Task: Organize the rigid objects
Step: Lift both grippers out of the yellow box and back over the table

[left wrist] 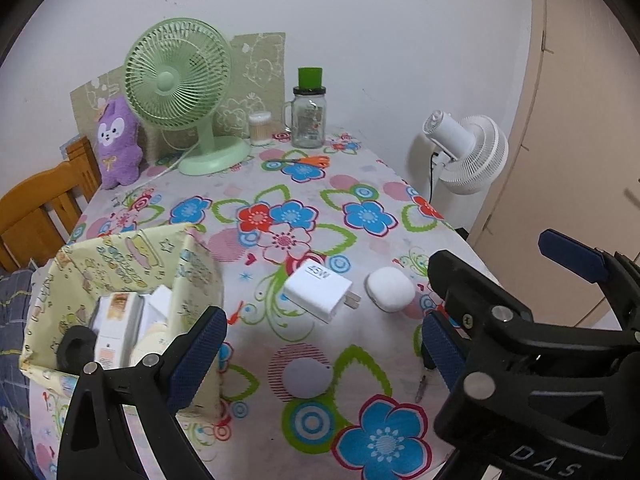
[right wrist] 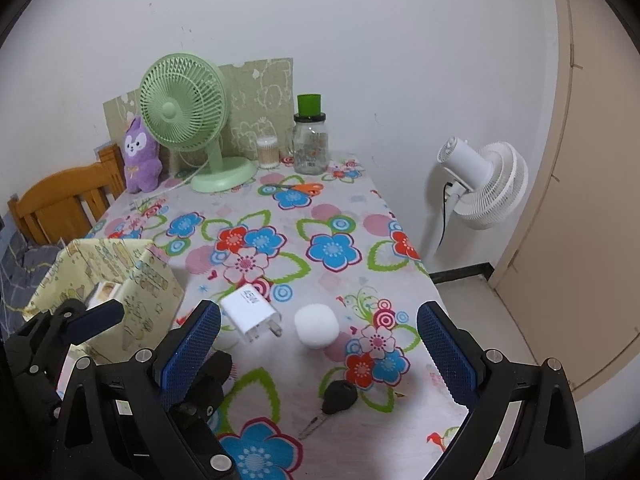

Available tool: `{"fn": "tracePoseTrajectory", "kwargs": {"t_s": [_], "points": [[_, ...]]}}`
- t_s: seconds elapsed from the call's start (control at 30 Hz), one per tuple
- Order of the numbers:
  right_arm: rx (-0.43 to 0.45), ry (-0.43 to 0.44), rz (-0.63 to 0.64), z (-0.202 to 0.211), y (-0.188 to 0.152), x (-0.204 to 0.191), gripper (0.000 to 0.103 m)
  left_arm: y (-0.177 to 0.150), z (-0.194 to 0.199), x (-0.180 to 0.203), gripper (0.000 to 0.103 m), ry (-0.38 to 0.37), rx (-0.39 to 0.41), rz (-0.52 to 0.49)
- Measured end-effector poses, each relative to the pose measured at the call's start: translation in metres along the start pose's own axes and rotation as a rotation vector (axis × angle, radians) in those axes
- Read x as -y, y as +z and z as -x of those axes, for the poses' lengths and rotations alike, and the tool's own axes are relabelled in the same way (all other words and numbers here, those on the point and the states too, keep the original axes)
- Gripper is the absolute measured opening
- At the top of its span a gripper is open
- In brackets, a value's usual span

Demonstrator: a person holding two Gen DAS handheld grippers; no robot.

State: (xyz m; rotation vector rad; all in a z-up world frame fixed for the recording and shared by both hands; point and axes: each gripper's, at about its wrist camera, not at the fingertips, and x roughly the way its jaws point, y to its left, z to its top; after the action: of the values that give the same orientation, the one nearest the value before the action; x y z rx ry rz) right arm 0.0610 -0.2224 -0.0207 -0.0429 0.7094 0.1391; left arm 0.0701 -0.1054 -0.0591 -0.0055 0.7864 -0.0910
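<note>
In the left wrist view, the left gripper [left wrist: 320,344] fills the bottom of the frame, jaws spread wide and holding nothing, tilted down toward the flowered bench [left wrist: 320,384]. The white 45W charger [left wrist: 318,290] lies flat at centre, prongs toward the right, with a rounded white earbud case [left wrist: 390,289] just beside it. At lower left stands a yellow patterned box [left wrist: 192,276], open, already with cartons inside. The charger looks light, stiff and smooth; its flat sides seem the safest hold, away from the prongs. The case's curved shell may slip between pads.

In the right wrist view, the right gripper [right wrist: 318,354] also gapes empty across the bottom, angled down over the bench. Charger and case sit at centre between its blue pads [right wrist: 446,356], and a black-headed key [right wrist: 334,402] lies lower down, thin and flat, likely awkward to pinch.
</note>
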Motion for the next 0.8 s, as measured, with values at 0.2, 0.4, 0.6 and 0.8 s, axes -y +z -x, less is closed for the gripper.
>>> {"fn": "tracePoseTrajectory", "kwargs": {"t_s": [0.2, 0.4, 0.6, 0.8], "points": [[-0.028, -0.017, -0.002, -0.013, -0.008, 0.008, 0.1, -0.005, -0.016, 0.009, 0.099, -0.008, -0.027, -0.008], [-0.058, -0.021, -0.011, -0.026, -0.017, 0.014, 0.1, -0.011, -0.03, 0.014, 0.099, -0.013, -0.05, -0.015], [-0.08, -0.021, -0.014, -0.037, -0.026, 0.016, 0.1, -0.019, -0.04, 0.014, 0.097, -0.002, -0.067, -0.008], [-0.11, -0.012, -0.02, -0.047, -0.036, 0.015, 0.1, -0.028, -0.049, 0.012, 0.097, 0.011, -0.089, 0.005]]}}
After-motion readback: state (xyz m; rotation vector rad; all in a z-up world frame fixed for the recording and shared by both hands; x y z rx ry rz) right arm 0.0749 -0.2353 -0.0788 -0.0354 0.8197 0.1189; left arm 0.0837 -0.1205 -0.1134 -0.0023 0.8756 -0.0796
